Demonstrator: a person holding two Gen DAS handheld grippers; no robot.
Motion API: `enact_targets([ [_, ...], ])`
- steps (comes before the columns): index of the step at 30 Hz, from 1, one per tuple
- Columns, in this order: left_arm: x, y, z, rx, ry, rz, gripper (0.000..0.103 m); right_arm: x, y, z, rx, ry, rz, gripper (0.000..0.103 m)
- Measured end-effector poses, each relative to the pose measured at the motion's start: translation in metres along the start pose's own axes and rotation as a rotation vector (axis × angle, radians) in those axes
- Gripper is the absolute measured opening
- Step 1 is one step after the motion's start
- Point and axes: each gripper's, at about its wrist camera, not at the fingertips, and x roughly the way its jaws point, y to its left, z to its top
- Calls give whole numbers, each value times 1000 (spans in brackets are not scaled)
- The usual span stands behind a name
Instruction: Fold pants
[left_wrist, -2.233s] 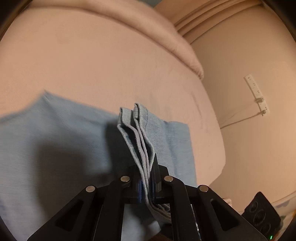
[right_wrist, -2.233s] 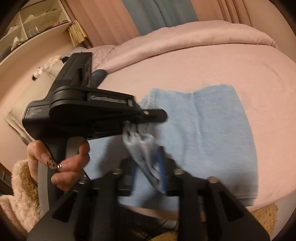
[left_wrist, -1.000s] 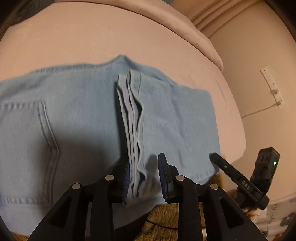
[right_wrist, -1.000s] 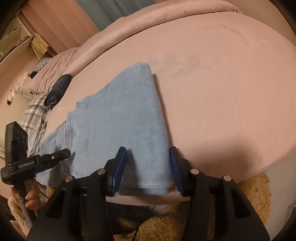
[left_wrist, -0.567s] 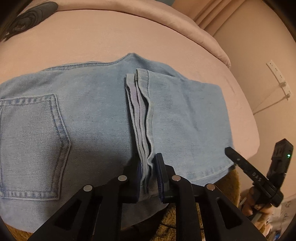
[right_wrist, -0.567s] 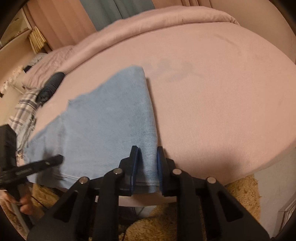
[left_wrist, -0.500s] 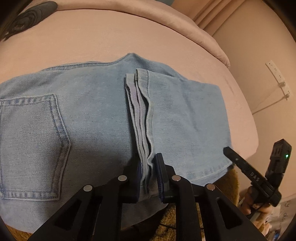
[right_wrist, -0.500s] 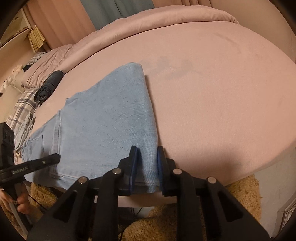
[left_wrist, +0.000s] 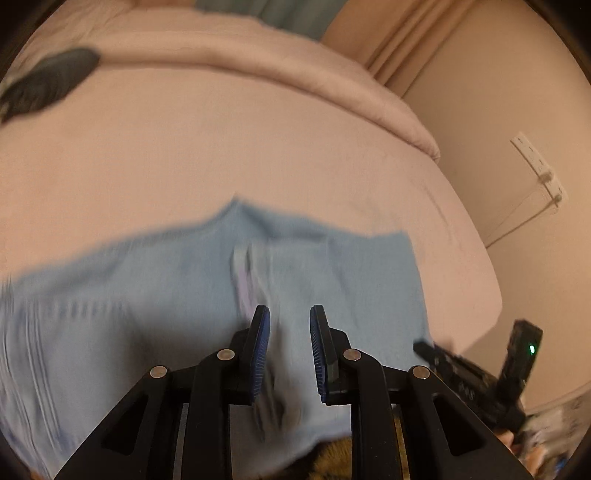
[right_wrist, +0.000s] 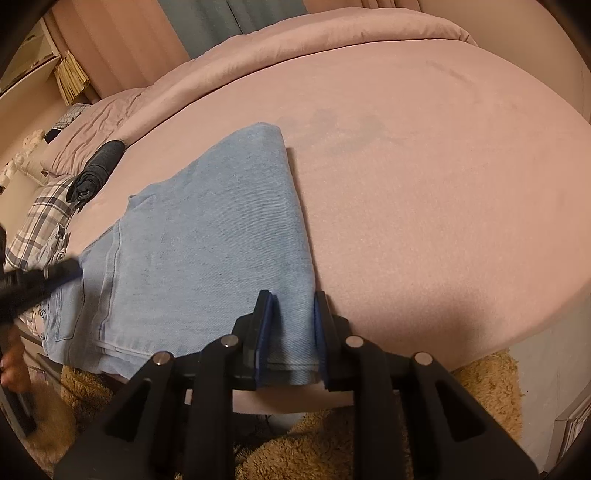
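Note:
Light blue jeans (right_wrist: 207, 236) lie folded on a pink bed (right_wrist: 424, 177), near its front edge. In the left wrist view the jeans (left_wrist: 155, 302) are blurred, with hem edges near the middle. My left gripper (left_wrist: 290, 350) is open above the hems, holding nothing. My right gripper (right_wrist: 291, 332) is a little open; its pads straddle the folded right corner of the jeans. The right gripper also shows at the left wrist view's lower right (left_wrist: 476, 373). The left gripper's tip shows at the right wrist view's left edge (right_wrist: 40, 280).
A dark rolled garment (right_wrist: 98, 170) and a plaid cloth (right_wrist: 40, 221) lie at the bed's left. A pink duvet (right_wrist: 332, 40) is bunched at the back. A shaggy tan rug (right_wrist: 476, 398) lies below the bed edge. A wall and power strip (left_wrist: 539, 170) stand to the right.
Both grippers have opened and let go of the jeans. My left gripper has lifted and pulled back from the hems; its view is now blurred.

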Motion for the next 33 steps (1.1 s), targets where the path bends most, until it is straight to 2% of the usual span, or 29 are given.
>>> enact_targets([
  [6,44,3,41,-25,24,36,19,0,1,0,-3,4,-8,21],
  [9,73,9,45,-22,74,103,19,0,1,0,-6,6,-13,21],
  [12,89,17,44,-18,74,157,19,1,2,1,-5,9,-14,21],
  [17,92,33,43,-76,56,107,18,3,3,3,-7,12,-18,22],
  [20,79,41,42,-91,52,96,19,3,5,3,-10,13,-28,22],
  [24,38,39,31,-94,-13,76,19,2,7,4,-8,9,-38,26],
  [28,-6,44,13,-91,-69,30,21,-1,13,7,-18,-1,-86,37],
  [30,-31,52,1,-94,-104,42,31,-3,18,12,-26,-11,-124,44],
  [32,-50,60,-9,-102,-132,59,50,-8,24,20,-35,-29,-139,48],
  [33,-56,62,-12,-109,-145,69,53,-10,26,24,-38,-40,-136,49],
])
